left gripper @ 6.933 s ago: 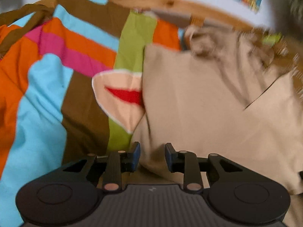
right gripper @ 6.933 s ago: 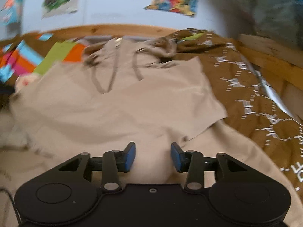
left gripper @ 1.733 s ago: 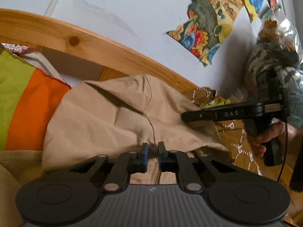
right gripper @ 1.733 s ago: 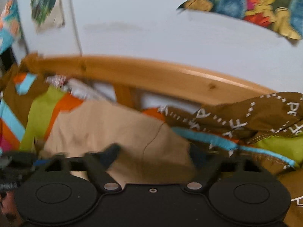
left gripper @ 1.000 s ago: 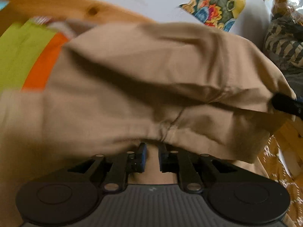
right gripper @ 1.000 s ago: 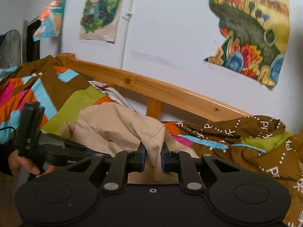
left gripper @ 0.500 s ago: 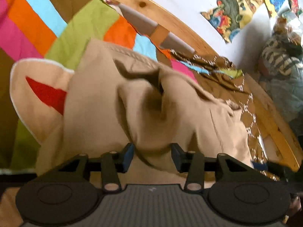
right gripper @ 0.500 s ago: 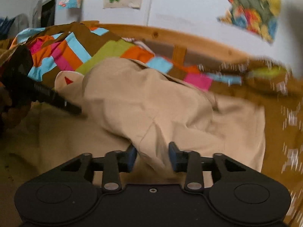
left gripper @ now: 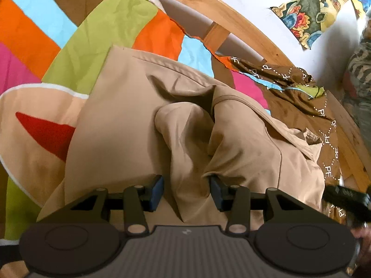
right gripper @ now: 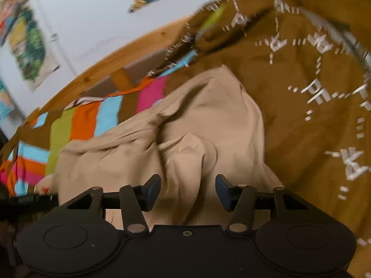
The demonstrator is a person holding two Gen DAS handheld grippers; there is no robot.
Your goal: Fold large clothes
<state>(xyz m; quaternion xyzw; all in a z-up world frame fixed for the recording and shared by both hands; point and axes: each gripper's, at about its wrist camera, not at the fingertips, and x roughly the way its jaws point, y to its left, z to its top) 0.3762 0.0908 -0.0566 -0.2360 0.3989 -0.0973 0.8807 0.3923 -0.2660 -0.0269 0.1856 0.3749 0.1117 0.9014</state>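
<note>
Beige cloth: located the large garment [left gripper: 129, 115] heaped on the bed, short of the wooden rail [left gripper: 231, 20] along the far edge. Found it lying partly on the striped bedspread [left gripper: 104, 27] and partly on the brown lettered cover [right gripper: 313, 81]. Saw a loose, doubled-over lobe standing up in the middle, not flat layers.

Logged the left gripper [left gripper: 185, 191] with jaws about half spread, just opened. Found a hanging fold of the beige cloth between the pads, not pinched. Logged the right gripper [right gripper: 187, 192] likewise: jaws just opened further, a rounded bulge of cloth in the gap, nothing clamped.

Judged the step as the let-go after laying one part of the garment over the rest. Rated the fold as laid but untidy, and the task as well short of finished. Reckoned on, for the next move: backing both claws clear without dragging the cloth, then a fresh pinch on an outer edge or corner, then flattening the lobe.

Could not make out hood, sleeves or hem, nor identify the folded part. Noted the right-wrist view smeared by motion, with lettering and wall posters unreadable. Saw only a black sliver of the right gripper and a bit of a hand [left gripper: 363, 234] at the right margin of the left-wrist view. Lost the near edge of the garment behind both gripper bodies.
</note>
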